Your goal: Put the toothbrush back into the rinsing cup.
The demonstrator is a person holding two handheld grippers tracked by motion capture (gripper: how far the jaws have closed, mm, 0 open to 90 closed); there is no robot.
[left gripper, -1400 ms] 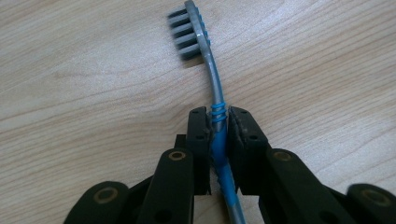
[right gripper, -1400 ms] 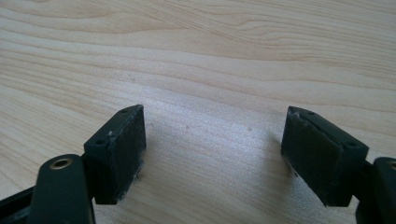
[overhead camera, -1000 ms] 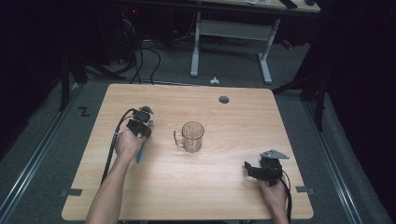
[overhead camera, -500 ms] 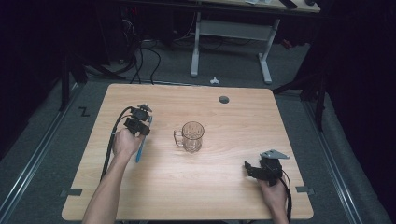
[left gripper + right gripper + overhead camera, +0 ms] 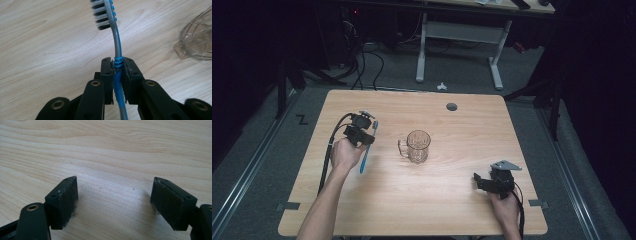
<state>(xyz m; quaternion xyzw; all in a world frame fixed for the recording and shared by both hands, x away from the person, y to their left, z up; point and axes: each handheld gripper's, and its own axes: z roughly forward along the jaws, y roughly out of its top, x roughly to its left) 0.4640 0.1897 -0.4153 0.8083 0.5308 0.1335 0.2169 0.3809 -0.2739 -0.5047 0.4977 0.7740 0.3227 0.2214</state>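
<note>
The left hand-held gripper (image 5: 362,131) is clamped tight on the blue and grey toothbrush (image 5: 368,146), holding it over the left part of the wooden bench (image 5: 452,210). In the left gripper view the two black pads (image 5: 107,72) squeeze the ribbed blue grip of the toothbrush (image 5: 117,62) from either side, the bristle head pointing away from the camera, bristles facing left in that view, with the grey neck curving up out of the grip. From the high view the handle hangs slantwise below the person's left hand (image 5: 344,152), its lower end towards the near edge of the bench; whether the tip touches the wood I cannot tell.

Just to the right of the brush stands a clear glass mug (image 5: 416,146), upright, handle turned towards the left hand, near but apart from the toothbrush. Its ribbed wall catches the edge of the left gripper view (image 5: 197,42).

Over at the near right, the right hand-held gripper (image 5: 484,180) sits low by the bench, well apart from the mug. Its jaws stand wide apart, bare wood between the pads (image 5: 63,200), nothing held.
</note>
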